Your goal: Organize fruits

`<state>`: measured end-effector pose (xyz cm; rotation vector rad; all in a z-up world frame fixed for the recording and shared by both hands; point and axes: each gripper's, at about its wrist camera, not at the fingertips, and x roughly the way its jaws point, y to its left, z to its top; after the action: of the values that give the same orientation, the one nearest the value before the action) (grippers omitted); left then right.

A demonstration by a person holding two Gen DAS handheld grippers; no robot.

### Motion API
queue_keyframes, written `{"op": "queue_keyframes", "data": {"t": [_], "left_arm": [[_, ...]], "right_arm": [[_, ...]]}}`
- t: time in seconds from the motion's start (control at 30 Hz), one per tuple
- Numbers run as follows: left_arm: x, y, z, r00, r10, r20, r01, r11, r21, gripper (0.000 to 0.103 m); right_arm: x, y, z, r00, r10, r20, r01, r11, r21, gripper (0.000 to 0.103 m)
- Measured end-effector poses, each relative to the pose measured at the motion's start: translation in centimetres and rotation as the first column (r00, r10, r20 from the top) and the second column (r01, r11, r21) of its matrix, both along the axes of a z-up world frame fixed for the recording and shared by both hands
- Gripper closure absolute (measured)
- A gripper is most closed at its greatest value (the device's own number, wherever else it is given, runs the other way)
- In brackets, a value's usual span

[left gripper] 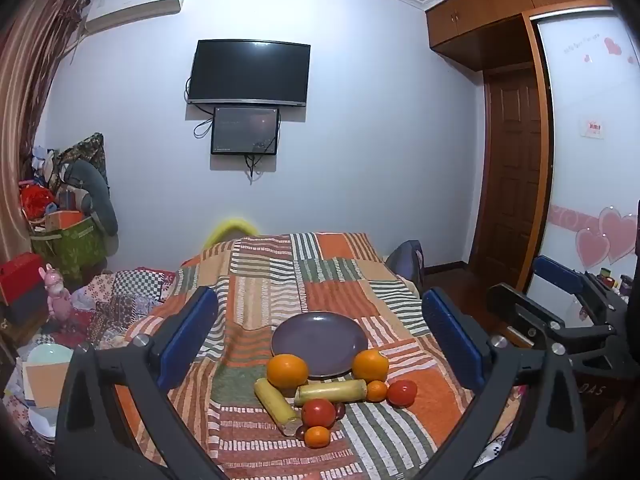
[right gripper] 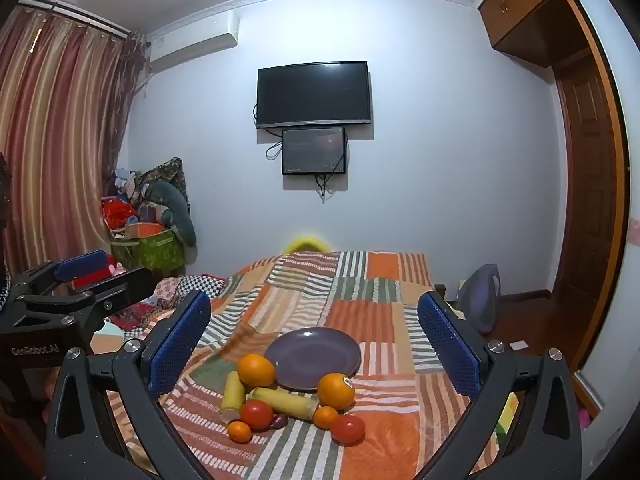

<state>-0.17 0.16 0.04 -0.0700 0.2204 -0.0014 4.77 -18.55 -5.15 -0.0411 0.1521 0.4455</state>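
Hovering side by side and tilted slightly downward, the left gripper [left gripper: 320, 336] and right gripper [right gripper: 314, 340] both have fingers spread wide, holding nothing. Ahead on the patchwork blanket [left gripper: 340, 276], the fruits [left gripper: 320, 396] cluster just near of the purple plate [left gripper: 320, 344].

Both grippers match — the left gripper [left gripper: 320, 328] and right gripper [right gripper: 314, 328] have black plastic arms, blue dimpled pads [right gripper: 176, 344] and silver screws [right gripper: 131, 346]. White "GenRobot.AI" lettering marks the left one's black body.
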Motion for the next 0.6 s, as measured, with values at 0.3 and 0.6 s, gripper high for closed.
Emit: {"op": "queue_keyframes", "data": {"t": [0.3, 0.6], "left_arm": [[0.4, 0.3, -0.3, 1.0, 0.008, -0.013, -0.008, 1.0, -0.006, 0.0], [0.4, 0.3, -0.6, 1.0, 0.019, -0.011, -0.019, 1.0, 0.001, 0.0]], "right_arm": [[0.1, -0.3, 0.1, 1.0, 0.0, -0.002, 0.0, 1.0, 0.016, 0.0], [-0.1, 0.0, 0.2, 1.0, -0.005, 0.005, 0.005, 1.0, 0.009, 0.0]]}}
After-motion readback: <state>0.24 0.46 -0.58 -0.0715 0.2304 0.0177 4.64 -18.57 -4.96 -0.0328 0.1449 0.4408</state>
